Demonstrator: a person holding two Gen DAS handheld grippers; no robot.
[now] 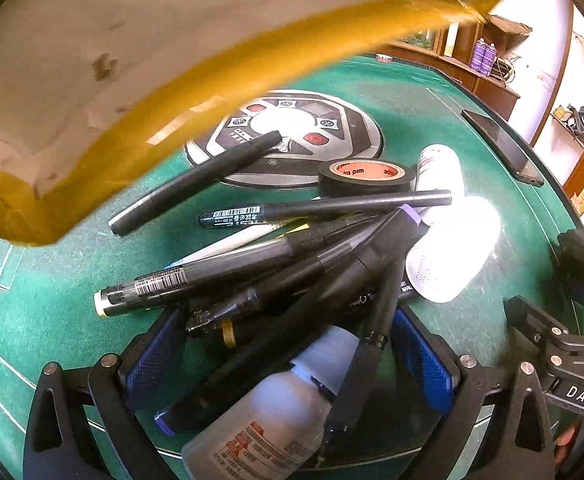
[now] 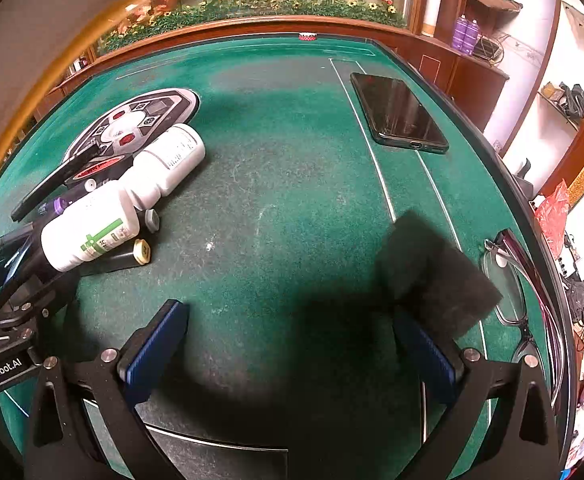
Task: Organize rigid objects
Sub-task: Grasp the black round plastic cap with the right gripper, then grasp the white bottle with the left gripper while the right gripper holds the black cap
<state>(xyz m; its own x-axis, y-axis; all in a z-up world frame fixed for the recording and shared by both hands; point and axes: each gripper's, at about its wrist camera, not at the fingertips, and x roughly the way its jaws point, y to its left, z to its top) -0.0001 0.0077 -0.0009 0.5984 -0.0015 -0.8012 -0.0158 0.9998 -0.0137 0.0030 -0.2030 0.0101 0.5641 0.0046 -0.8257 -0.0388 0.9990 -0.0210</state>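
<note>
- I am working over a green felt table (image 2: pixel 284 168) with a wood rim, a planted glass display behind it and shelves off to the right
- Most of the job looks undone to me: a heap of pens and markers (image 1: pixel 292 264) lies crossed over itself near the round control panel (image 1: pixel 292 136) in the felt, with no order that I can see
- A roll of black tape (image 1: pixel 366 178) stands just behind the heap, touching the panel's edge, and two white bottles (image 2: pixel 132 200) lie on their sides beside the pens
- A third bottle (image 1: pixel 276 412), translucent with a printed label, lies on its side between my left fingers, pens resting across it
- My left gripper (image 1: pixel 288 356) stands spread wide around that end of the heap and pinches nothing
- My right gripper (image 2: pixel 288 344) is also spread and empty, over bare felt well apart from the pile
- A dark pad (image 2: pixel 436 276) sits just beyond my right finger; I cannot tell if it touches
- A phone (image 2: pixel 398 114) lies alone near the far right edge, and spectacles (image 2: pixel 508 280) rest by the rim
- A yellow-edged cardboard piece (image 1: pixel 132 80) hangs blurred above the left view; I cannot tell whether it is a box for sorting
- I judge the whole sorting is left
</note>
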